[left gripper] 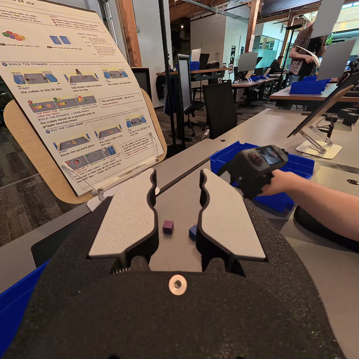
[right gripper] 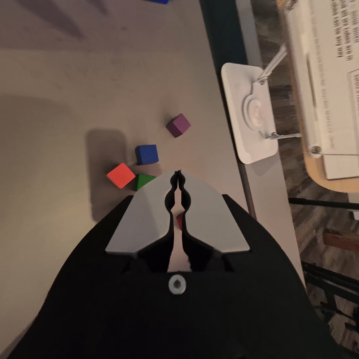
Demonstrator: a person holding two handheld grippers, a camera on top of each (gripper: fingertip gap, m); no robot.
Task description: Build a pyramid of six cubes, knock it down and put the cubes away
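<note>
- our left gripper (left gripper: 177,179) hovers over the grey mat (left gripper: 174,252), its fingers spread wide with nothing between them
- below that gap we see the purple cube (left gripper: 168,226) on the mat, with a blue cube (left gripper: 193,232) half hidden by the right finger
- our right gripper (right gripper: 178,172) points down at the mat, its tips pressed together and empty
- just ahead of it lie the blue cube, the orange cube (right gripper: 120,175) and the green cube (right gripper: 143,181), the last two touching
- a red bit (right gripper: 179,221) shows through the fingers, perhaps another cube
- a blue box (left gripper: 272,174) sits behind our right hand (left gripper: 279,181)
</note>
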